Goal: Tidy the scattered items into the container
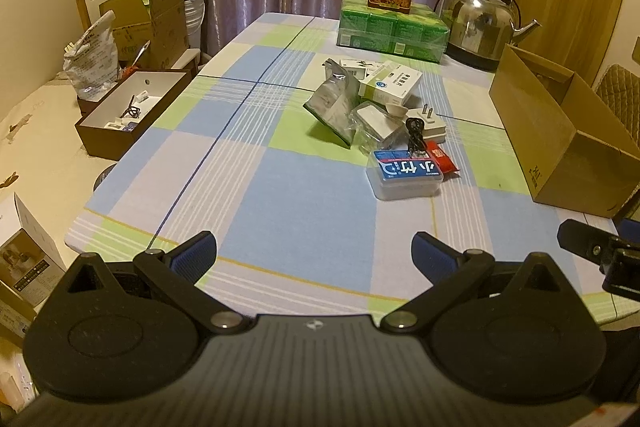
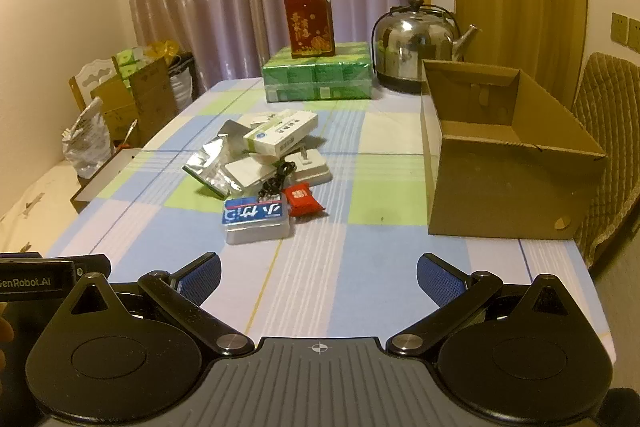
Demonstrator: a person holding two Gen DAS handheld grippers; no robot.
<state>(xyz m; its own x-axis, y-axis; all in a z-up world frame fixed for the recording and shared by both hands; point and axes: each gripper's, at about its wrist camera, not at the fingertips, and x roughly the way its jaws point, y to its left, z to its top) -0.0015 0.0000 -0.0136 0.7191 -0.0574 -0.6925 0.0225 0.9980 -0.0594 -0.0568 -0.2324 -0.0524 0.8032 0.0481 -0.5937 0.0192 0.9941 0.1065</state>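
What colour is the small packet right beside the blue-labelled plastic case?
Red, with a white label: the small packet shows best in the right wrist view.

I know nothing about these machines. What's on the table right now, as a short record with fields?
Surface: table under a checked cloth
Container: open cardboard box, on the right
Pile: plastic case, red packet, black cable, foil pouch, white carton
Far end: kettle, green packs, red box
Left gripper: open, holding nothing
Right gripper: open, holding nothing
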